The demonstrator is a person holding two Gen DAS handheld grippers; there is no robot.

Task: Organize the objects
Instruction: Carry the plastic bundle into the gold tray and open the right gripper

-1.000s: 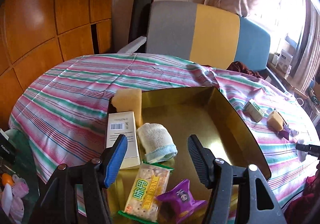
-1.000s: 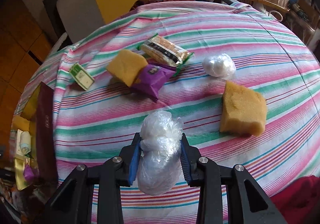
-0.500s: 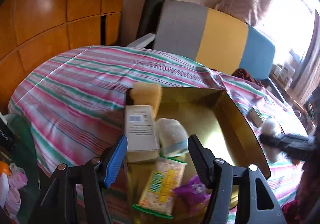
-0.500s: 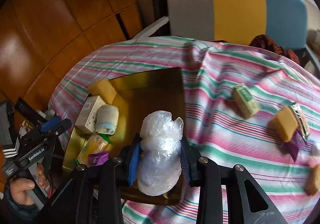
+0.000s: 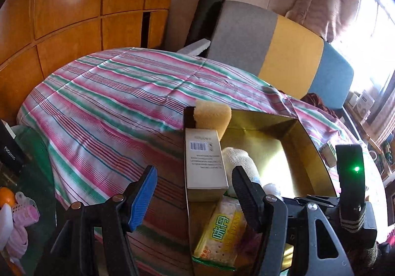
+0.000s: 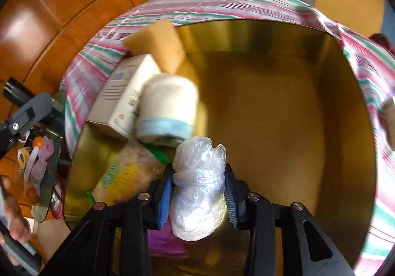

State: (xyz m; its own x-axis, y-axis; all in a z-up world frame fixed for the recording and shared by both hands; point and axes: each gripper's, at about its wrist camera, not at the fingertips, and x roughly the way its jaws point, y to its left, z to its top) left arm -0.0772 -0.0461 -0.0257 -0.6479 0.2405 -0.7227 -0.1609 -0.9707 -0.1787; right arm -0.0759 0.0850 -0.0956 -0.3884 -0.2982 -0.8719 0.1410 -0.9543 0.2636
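Observation:
My right gripper (image 6: 197, 192) is shut on a crumpled clear plastic bag (image 6: 197, 189) and holds it above the gold box (image 6: 271, 108). The box holds a yellow sponge (image 6: 158, 44), a white carton (image 6: 123, 93), a rolled white sock (image 6: 167, 108), a cracker packet (image 6: 121, 177) and a purple packet (image 6: 165, 241). My left gripper (image 5: 195, 194) is open and empty at the box's near left corner. In its view the box (image 5: 311, 147) shows the sponge (image 5: 212, 118), the carton (image 5: 205, 160), the sock (image 5: 239, 160) and the cracker packet (image 5: 222, 229).
The box sits on a table with a striped cloth (image 5: 111, 103). A grey, yellow and blue chair (image 5: 279, 49) stands behind it. A glass side table (image 5: 22, 192) with small things is at the left. A small green box (image 5: 328, 152) lies right of the gold box.
My right gripper has carried the plastic bag from over the cloth to low over the gold box. My left gripper has drifted left, toward the box's left edge.

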